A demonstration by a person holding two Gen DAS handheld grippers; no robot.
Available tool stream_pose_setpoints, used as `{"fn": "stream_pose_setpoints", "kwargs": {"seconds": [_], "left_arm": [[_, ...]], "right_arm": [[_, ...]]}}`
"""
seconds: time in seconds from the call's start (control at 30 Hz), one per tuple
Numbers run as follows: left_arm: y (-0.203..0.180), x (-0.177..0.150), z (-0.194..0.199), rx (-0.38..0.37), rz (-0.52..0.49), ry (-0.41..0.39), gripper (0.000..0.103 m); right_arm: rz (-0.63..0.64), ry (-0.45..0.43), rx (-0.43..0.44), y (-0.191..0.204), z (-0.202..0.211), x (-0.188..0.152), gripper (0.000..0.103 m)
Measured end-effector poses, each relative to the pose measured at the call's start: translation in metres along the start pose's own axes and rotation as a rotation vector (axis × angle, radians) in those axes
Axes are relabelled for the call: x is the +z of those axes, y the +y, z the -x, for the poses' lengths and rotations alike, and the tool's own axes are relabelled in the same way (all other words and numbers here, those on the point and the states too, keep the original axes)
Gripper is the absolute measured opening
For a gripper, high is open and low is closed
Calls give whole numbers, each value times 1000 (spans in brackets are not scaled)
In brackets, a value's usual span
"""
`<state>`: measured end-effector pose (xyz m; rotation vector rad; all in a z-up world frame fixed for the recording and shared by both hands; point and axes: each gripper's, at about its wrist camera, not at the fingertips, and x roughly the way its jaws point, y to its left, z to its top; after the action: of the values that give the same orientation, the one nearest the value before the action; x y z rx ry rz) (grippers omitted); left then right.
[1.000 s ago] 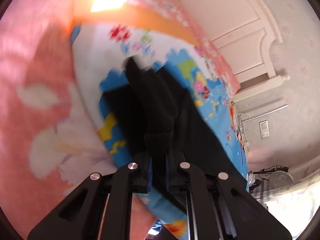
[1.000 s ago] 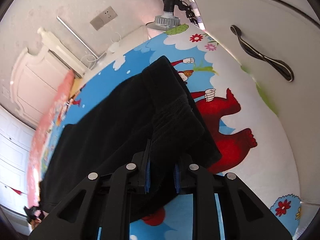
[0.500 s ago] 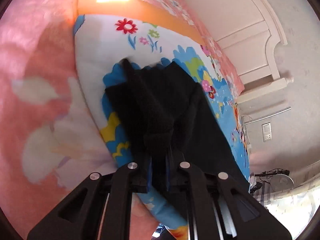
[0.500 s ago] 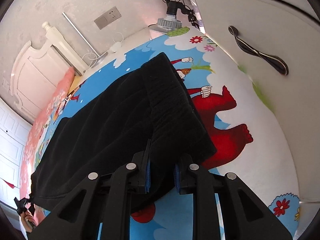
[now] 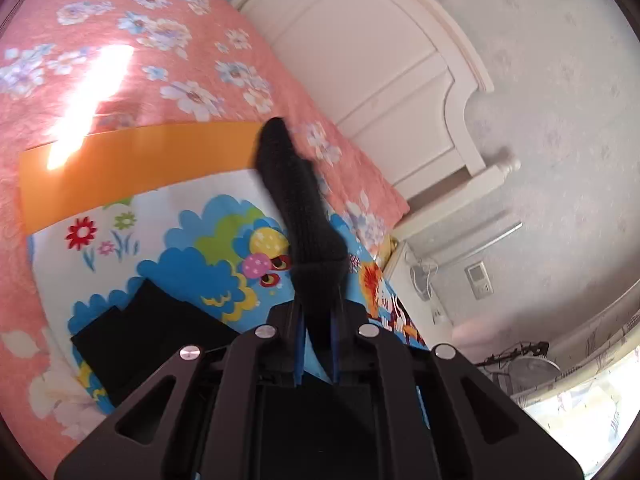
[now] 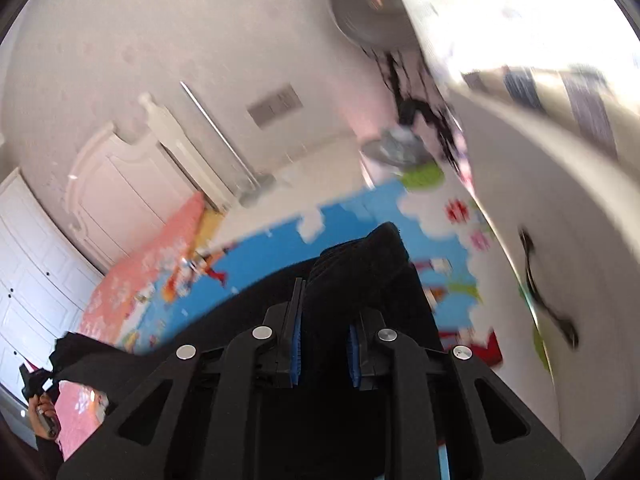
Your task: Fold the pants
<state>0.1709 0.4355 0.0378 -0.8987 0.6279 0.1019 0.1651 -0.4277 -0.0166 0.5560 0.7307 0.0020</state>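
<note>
The black pants lie on a colourful cartoon mat on the bed. My left gripper is shut on a bunched end of the pants, which stands up in front of the camera. Another black part of the pants lies flat on the mat at lower left. My right gripper is shut on a thick fold of the pants, lifted above the mat. In the right wrist view the cloth stretches left to the other hand.
A pink floral bedspread surrounds the mat. A white headboard and wall stand behind. A fan and dark cables show at upper right in the right wrist view. A white surface with a black strap lies to the right.
Both grippers have lifted and tilted up with the pants still held. The cloth has risen off the mat and more wall and headboard now show.
</note>
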Motion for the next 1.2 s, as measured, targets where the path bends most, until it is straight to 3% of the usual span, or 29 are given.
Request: {"fn": "stream_pose_setpoints", "kwargs": {"seconds": [0.07, 0.13, 0.23, 0.3, 0.43, 0.57, 0.67, 0.7, 0.93, 1.0, 1.13, 1.2], "left_arm": [[40, -23, 2, 10, 39, 34, 9], [94, -54, -14, 45, 120, 120, 9], [146, -91, -30, 111, 174, 179, 9], [164, -101, -32, 100, 205, 176, 9], [151, -92, -24, 77, 173, 154, 9], [119, -84, 7, 53, 126, 75, 9], [135, -90, -4, 95, 149, 107, 9], [150, -96, -11, 119, 205, 144, 9], [131, -91, 23, 84, 172, 49, 8], [142, -94, 25, 88, 212, 47, 8], [170, -101, 9, 144, 245, 119, 8], [165, -98, 12, 128, 218, 101, 8]], "right_arm": [[-34, 86, -32, -21, -20, -31, 20], [-45, 136, -60, -35, -31, -55, 20], [-72, 171, -73, -50, -35, -76, 20], [-80, 172, -60, -52, -30, -77, 20], [-81, 137, -35, -39, -14, -66, 20], [-70, 124, -44, -40, -11, -63, 20], [-108, 180, -63, -54, -24, -73, 20], [-105, 165, -54, -53, -18, -73, 20], [-110, 118, -27, -47, 8, -72, 20], [-112, 139, -51, -54, 1, -81, 20], [-104, 155, -61, -56, 1, -87, 20], [-87, 154, -67, -54, 2, -87, 20]]}}
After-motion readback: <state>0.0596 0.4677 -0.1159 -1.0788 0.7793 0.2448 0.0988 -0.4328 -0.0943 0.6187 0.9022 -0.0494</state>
